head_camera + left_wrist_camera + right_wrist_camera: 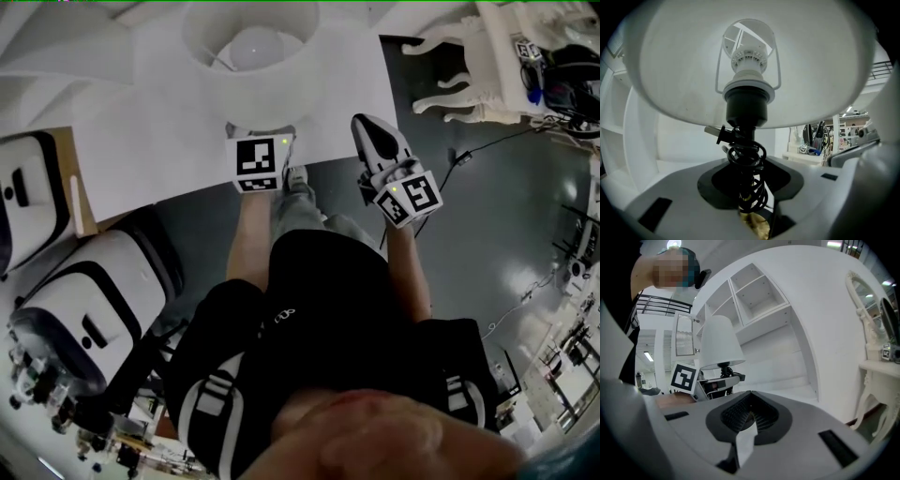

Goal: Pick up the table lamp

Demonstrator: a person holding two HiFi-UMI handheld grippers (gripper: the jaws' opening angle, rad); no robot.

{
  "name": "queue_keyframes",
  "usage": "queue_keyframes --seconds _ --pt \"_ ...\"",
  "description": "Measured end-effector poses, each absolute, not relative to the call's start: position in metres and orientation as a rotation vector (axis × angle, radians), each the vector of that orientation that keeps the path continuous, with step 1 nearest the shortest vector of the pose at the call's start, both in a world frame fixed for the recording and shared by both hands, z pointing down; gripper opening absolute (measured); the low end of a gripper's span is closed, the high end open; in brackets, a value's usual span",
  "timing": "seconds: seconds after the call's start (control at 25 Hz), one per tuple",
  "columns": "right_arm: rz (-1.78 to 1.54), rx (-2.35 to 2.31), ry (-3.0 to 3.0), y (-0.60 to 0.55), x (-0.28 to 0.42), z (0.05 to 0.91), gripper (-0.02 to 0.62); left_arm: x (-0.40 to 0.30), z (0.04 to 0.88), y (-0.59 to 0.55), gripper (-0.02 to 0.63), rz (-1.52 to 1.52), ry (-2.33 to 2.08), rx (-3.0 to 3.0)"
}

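The table lamp (pixel 248 37) has a wide white shade seen from above, its bulb showing inside. My left gripper (pixel 263 133) reaches under the shade. In the left gripper view its jaws (pixel 747 187) are closed on the lamp's black stem (pixel 746 159), which has the black cord coiled round it and a plug (pixel 723 134) sticking out left. The shade (pixel 684 70) fills the view above. The right gripper view shows the lamp (pixel 721 344) up off the surface in the left gripper. My right gripper (pixel 367 125) is to the right of the lamp, shut and holding nothing (pixel 749 401).
The white tabletop (pixel 159 122) lies under the lamp, a white shelf unit (pixel 759 296) behind it. An ornate white table (pixel 487 66) stands at the right with a cable (pixel 469 155) on the grey floor. White-and-black machines (pixel 75 319) sit at the left.
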State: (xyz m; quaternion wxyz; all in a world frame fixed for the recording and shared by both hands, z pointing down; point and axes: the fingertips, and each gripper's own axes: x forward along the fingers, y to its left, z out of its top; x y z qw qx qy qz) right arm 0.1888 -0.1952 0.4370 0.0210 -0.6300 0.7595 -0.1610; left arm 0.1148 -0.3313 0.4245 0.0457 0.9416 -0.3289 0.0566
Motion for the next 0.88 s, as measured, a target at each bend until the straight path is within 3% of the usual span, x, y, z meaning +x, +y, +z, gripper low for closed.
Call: queue_keyframes --seconds 0.88 --pt "-0.161 -1.96 2.345 -0.274 0.176 0.352 0.017 0.049 0.332 -0.311 0.153 0.034 -1.244 2.873"
